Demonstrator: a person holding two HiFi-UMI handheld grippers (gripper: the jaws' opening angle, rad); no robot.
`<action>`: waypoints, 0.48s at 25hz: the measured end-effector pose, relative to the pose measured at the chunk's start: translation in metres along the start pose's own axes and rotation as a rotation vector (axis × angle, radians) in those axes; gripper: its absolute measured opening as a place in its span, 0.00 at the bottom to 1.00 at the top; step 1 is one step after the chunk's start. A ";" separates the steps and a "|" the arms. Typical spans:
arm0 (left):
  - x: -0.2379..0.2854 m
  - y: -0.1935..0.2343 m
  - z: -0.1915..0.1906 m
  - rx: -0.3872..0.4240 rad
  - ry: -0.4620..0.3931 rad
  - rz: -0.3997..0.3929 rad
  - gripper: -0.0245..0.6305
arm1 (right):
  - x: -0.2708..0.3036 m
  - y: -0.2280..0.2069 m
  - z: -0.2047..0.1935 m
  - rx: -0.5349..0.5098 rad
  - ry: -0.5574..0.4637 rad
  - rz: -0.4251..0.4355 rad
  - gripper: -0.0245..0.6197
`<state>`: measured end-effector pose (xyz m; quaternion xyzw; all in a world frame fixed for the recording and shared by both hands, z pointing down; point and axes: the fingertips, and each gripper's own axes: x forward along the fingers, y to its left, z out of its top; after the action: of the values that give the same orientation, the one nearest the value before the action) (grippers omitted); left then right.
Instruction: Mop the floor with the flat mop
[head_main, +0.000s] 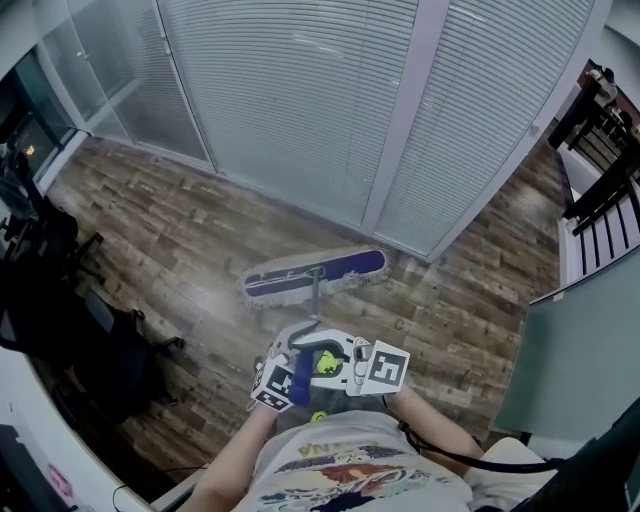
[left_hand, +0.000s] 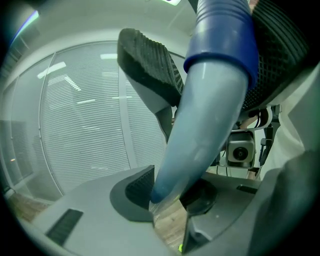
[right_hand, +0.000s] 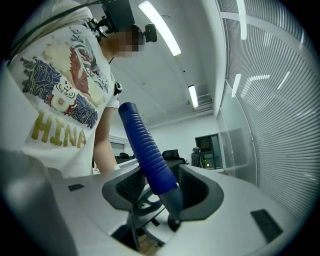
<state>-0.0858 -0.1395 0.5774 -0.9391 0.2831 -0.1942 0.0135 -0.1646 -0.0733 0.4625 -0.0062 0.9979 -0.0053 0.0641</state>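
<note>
Two grips pinch the handle (left_hand: 210, 125): your left gripper (left_hand: 167, 197) lower, your right gripper (right_hand: 160, 192) on the ribbed top; the mop head (head_main: 315, 275) lies straight ahead, crosswise on the floor (head_main: 200, 240).

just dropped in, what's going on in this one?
A person is working a flat mop with two handheld grippers. The left gripper is closed on the pale lower shaft of the mop handle. The right gripper is closed on the handle's ribbed blue grip. The flat mop head lies on the wooden floor in front of the person, close to the wall of blinds.
</note>
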 end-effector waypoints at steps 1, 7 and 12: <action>0.008 0.010 0.001 0.001 0.001 0.002 0.17 | -0.001 -0.013 0.000 -0.001 0.000 0.003 0.35; 0.057 0.062 0.013 0.002 0.011 0.015 0.17 | -0.015 -0.083 0.006 -0.003 -0.029 0.015 0.35; 0.091 0.099 0.023 0.018 0.026 0.015 0.17 | -0.028 -0.133 0.007 0.000 -0.028 0.006 0.35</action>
<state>-0.0595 -0.2732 0.5753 -0.9342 0.2884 -0.2090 0.0196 -0.1342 -0.2060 0.4607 -0.0032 0.9969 -0.0053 0.0782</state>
